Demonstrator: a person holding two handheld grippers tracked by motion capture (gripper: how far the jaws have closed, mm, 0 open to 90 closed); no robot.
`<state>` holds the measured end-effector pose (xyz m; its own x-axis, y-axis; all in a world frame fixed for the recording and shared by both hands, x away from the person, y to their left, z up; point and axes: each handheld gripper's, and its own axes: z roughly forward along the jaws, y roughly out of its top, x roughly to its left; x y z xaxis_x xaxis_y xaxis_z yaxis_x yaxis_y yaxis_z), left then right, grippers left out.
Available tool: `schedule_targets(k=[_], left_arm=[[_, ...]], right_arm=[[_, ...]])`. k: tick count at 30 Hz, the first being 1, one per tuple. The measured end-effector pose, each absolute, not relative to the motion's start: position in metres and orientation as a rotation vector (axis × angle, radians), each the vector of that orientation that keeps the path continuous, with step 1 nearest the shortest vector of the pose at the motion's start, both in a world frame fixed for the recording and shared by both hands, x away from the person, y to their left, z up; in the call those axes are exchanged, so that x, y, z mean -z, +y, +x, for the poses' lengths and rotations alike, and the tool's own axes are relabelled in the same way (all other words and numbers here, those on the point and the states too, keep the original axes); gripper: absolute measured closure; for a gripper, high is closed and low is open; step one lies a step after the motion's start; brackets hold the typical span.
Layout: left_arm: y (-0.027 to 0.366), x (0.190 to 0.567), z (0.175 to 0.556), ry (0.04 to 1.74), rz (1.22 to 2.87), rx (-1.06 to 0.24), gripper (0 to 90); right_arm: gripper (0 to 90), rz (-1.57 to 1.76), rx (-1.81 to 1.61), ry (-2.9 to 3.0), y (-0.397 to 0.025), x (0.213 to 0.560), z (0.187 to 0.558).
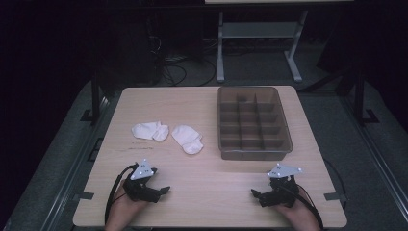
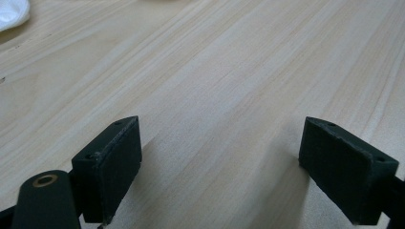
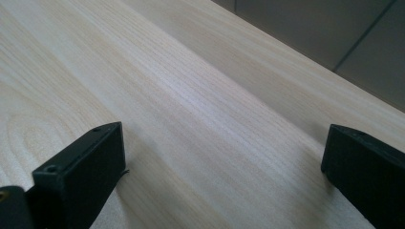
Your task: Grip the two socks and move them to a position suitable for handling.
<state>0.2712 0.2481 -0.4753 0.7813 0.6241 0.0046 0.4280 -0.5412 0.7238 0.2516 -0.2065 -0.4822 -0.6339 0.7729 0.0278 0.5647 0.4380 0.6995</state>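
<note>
Tongs spread wide on both sides for me: left tongs [image 1: 165,189] and right tongs [image 1: 253,193] low over bare bench [image 1: 211,187], nothing gripped.

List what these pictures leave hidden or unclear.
- Organizer box: high view, near wall hides the front cells' floors.
- White socks: high view, too small and bunched to count; left gripper view, one cut off by the corner.
- Person: high view, bottom edge crops the forearms.
</note>
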Motion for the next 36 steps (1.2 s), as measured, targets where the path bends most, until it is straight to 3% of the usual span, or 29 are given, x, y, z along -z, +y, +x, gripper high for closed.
schedule_targets(k=[36], left_arm=[[0.248,0.462,0.282,0.808,2.167,-0.316,14.5]], right_arm=[[0.8,1.158,-0.998,2.395,-0.206,0.482,0.251]])
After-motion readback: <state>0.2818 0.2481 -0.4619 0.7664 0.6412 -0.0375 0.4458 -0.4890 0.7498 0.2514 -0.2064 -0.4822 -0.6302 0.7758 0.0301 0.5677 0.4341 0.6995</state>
